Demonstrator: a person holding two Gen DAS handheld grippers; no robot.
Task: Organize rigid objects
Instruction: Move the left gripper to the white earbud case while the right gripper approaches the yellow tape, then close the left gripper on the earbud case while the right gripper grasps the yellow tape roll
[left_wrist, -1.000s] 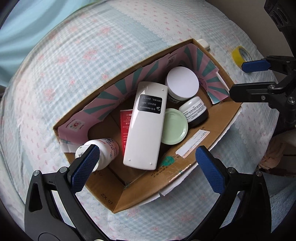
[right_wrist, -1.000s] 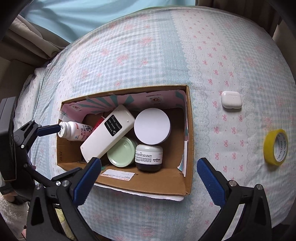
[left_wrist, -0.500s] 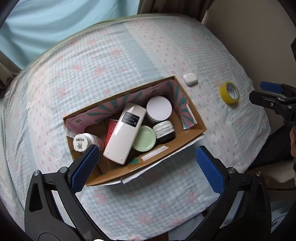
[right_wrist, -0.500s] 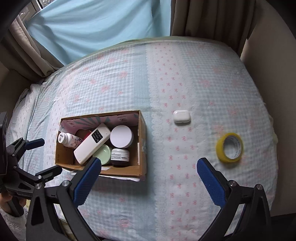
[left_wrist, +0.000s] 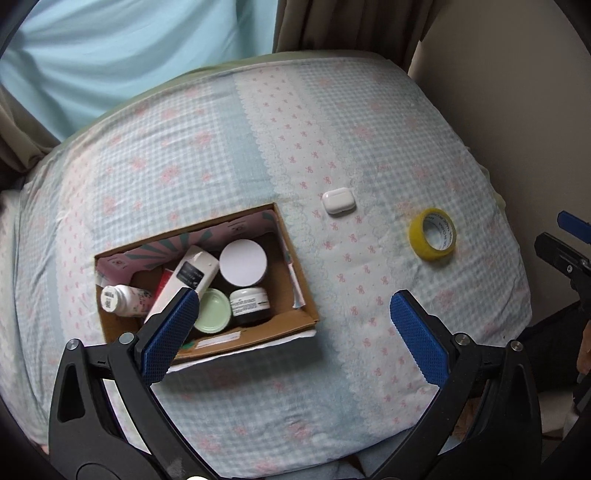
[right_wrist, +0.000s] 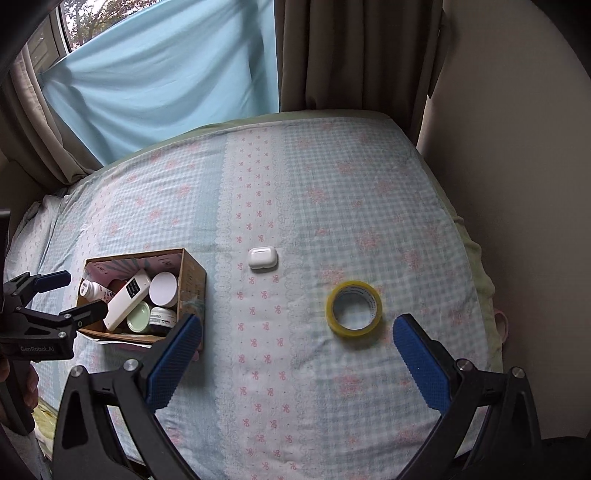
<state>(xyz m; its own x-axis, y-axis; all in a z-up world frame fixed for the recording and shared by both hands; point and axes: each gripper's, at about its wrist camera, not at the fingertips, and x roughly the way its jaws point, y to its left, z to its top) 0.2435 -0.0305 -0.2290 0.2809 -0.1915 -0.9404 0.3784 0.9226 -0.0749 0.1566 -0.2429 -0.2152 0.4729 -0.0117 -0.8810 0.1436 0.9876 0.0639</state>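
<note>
Currently both held high and wide apart: left gripper (left_wrist: 293, 325) empty, lower centre of its view; right gripper (right_wrist: 297, 352) likewise empty, presumably parked for an overview before the next pick. Cardboard box (left_wrist: 295, 258), left of centre on bed (left_wrist: 229, 155), already packed with white remote (left_wrist: 184, 280), white bottle (left_wrist: 118, 301), white-lidded jar (left_wrist: 243, 262), green lid (left_wrist: 212, 315), dark labelled jar (left_wrist: 249, 304): hard, smooth plastics. Loose on soft gingham bedsheet: glossy rounded earbud case (right_wrist: 262, 258), centre frame, near box; yellow tape roll (right_wrist: 354, 308), ring-shaped, lower right, nearest right gripper. Probably next picks.
</note>
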